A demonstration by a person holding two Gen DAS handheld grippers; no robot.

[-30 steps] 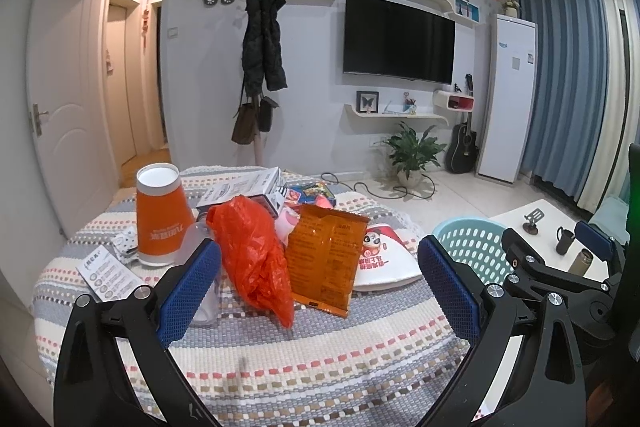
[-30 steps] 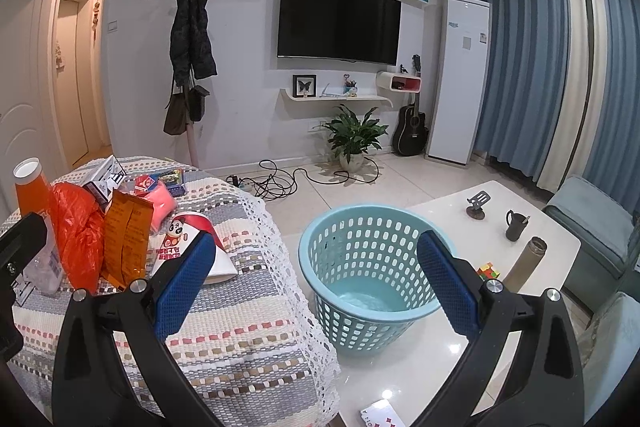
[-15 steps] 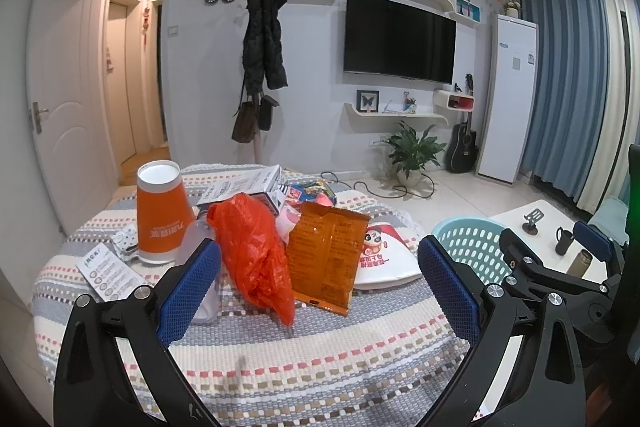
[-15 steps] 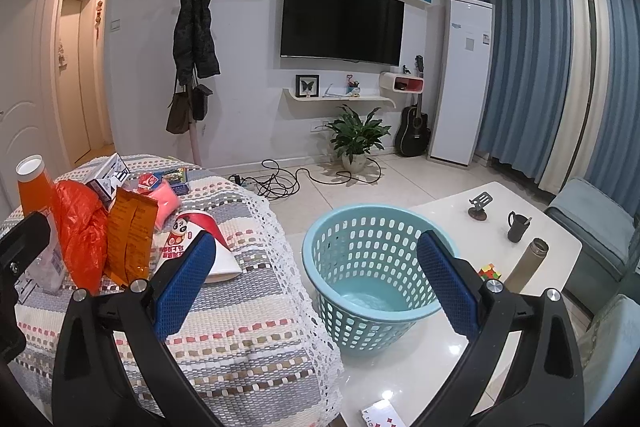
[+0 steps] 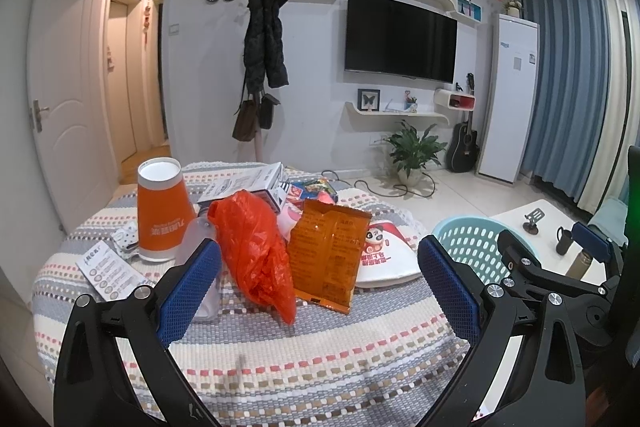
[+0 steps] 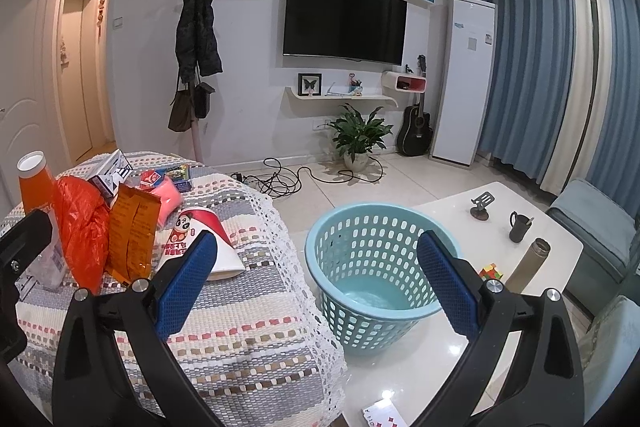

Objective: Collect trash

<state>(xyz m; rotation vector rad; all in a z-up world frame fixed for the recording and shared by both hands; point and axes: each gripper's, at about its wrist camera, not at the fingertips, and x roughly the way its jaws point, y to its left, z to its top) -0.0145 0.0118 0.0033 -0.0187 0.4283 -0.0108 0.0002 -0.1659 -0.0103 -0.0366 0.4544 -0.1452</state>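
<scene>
Left hand-held gripper [image 5: 318, 285] before orange wrapper [image 5: 326, 259]

Bare tablecloth [image 5: 320, 355] up front — trash pile [image 5: 256, 247] beyond, basket [image 6: 376, 267] mouth unobstructed.

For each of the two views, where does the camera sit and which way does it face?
Left wrist: on the left gripper, facing the trash on the round table; its open jaws and the right gripper show.
Right wrist: on the right gripper, facing the blue basket; its open jaws and part of the left gripper show.
Shared: red bag, orange packet, basket.
</scene>
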